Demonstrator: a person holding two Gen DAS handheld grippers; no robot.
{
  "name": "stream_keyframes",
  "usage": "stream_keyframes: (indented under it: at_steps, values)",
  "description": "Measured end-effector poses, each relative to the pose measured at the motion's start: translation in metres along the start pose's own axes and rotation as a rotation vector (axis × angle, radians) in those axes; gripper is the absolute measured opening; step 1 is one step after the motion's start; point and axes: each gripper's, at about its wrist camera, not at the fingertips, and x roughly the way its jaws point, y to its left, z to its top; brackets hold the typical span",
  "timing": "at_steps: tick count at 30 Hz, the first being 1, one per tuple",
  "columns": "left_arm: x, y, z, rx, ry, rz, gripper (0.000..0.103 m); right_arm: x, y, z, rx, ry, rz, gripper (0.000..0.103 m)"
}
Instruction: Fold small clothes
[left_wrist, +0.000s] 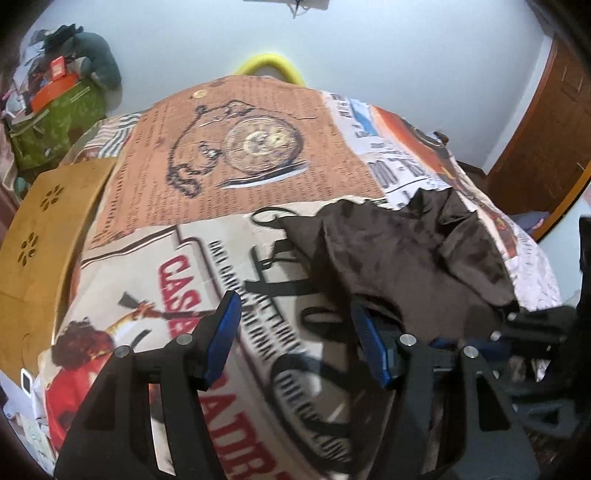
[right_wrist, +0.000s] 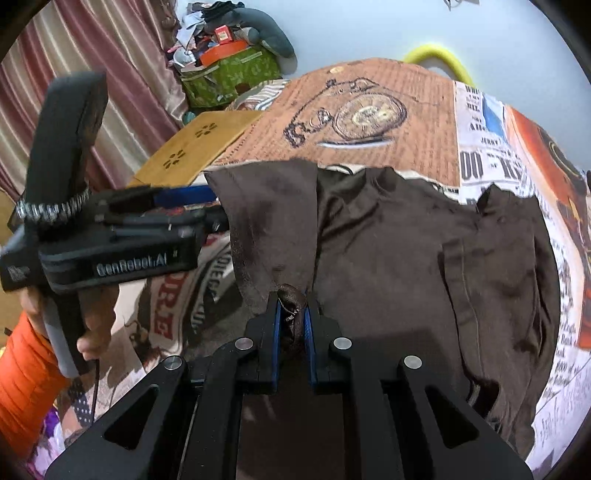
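- Brown garment (right_wrist: 388, 258) lies spread on the printed bedspread (right_wrist: 369, 107), filling centre to 3 o'clock.
- Your right tongs (right_wrist: 293, 325) pinch its near edge.
- Your left tongs (left_wrist: 295, 339) gape wide, holding nothing.

We count one dark brown garment (right_wrist: 388, 258), lying on one printed bedspread (left_wrist: 229, 155). Two handheld grippers are in view: the left gripper (left_wrist: 295, 339) and the right gripper (right_wrist: 292, 328), each with two blue-padded fingers. On the bedspread we can make out one printed pocket watch (left_wrist: 260, 146). Beside the bed we see one tan wooden board (left_wrist: 48, 229) with two flower-shaped cutouts. Behind it there is one green patterned box (right_wrist: 232, 75) piled with clutter too jumbled for us to count, one yellow curved tube (right_wrist: 439, 55), one striped curtain (right_wrist: 110, 66), and one orange sleeve (right_wrist: 22, 384).
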Motion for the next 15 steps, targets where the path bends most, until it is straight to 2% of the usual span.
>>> stream_keyframes:
  at_steps: [2,9,15]
  values:
    - [0.003,-0.008,0.004,0.006,0.005,-0.027,0.061,-0.004,0.001,-0.004,-0.01,0.005,-0.002,0.015]
    - [0.019,-0.034,0.01,0.025,0.05,-0.099,0.061,-0.021,-0.001,-0.021,-0.068,0.002,-0.046,0.015]
    - [0.024,-0.048,0.008,0.053,0.07,-0.091,0.061,-0.041,-0.014,-0.029,-0.052,-0.021,-0.088,0.016]
